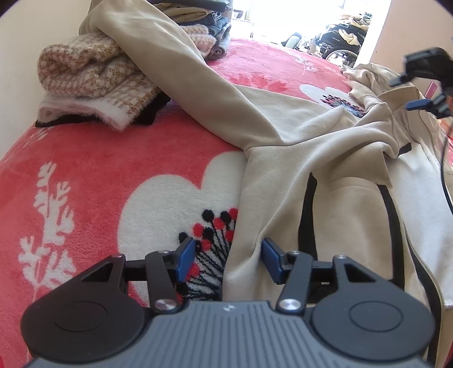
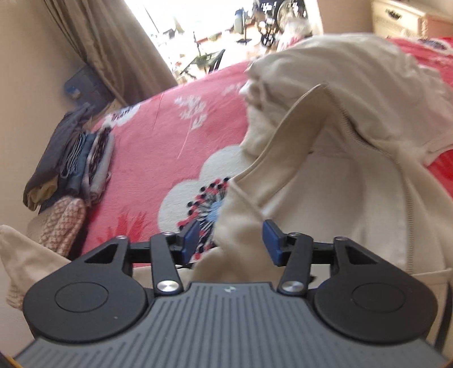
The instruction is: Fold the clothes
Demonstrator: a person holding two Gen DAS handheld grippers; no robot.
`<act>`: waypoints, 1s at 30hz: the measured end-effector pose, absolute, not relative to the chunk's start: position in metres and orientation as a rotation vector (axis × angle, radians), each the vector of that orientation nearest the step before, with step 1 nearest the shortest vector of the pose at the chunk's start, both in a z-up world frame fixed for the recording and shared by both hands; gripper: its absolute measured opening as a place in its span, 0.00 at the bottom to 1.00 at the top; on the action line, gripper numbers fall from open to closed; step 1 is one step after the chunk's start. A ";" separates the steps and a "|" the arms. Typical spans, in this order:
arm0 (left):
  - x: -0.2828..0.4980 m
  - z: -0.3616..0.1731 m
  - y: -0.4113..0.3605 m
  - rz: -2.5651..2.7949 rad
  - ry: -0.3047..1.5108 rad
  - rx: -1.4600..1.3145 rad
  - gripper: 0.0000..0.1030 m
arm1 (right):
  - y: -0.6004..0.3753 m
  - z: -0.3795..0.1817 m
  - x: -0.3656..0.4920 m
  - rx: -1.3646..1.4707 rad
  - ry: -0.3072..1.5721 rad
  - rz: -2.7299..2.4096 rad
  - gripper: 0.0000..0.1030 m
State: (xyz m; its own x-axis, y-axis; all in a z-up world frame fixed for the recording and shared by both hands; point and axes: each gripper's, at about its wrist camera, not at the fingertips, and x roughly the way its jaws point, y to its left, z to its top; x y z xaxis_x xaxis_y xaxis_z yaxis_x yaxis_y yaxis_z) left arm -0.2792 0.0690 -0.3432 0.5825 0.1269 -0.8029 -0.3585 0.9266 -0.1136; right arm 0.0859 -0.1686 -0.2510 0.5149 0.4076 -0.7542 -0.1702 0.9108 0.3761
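Note:
A beige zip-up hoodie [image 1: 325, 158] with black trim lies spread on the red floral blanket [image 1: 85, 184]; one sleeve runs up to the far left over the pile. My left gripper [image 1: 228, 259] is open, low over the hoodie's bottom left edge, its jaws straddling the edge. The right gripper [image 1: 424, 82] shows at the far right above the hoodie's hood area. In the right wrist view my right gripper [image 2: 231, 240] is open over the hoodie [image 2: 325, 169], a fold of fabric between its jaws, the zipper edge to the right.
A houndstooth knit garment [image 1: 93, 76] lies folded at the back left. A stack of folded dark clothes [image 2: 73, 161] sits by the wall next to a curtain [image 2: 113, 48]. A bright doorway [image 1: 286, 19] with wheelchairs lies beyond the bed.

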 end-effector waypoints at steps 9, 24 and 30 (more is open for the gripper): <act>-0.278 -0.344 0.066 0.288 0.908 -0.252 0.52 | -0.098 -0.308 0.144 -0.012 1.220 0.283 0.27; -0.275 -0.346 0.056 0.310 0.893 -0.177 0.51 | -0.033 -0.337 0.173 0.026 0.928 0.293 0.13; -0.274 -0.346 0.060 0.295 0.891 -0.198 0.52 | -0.035 -0.327 0.185 0.022 0.943 0.400 0.47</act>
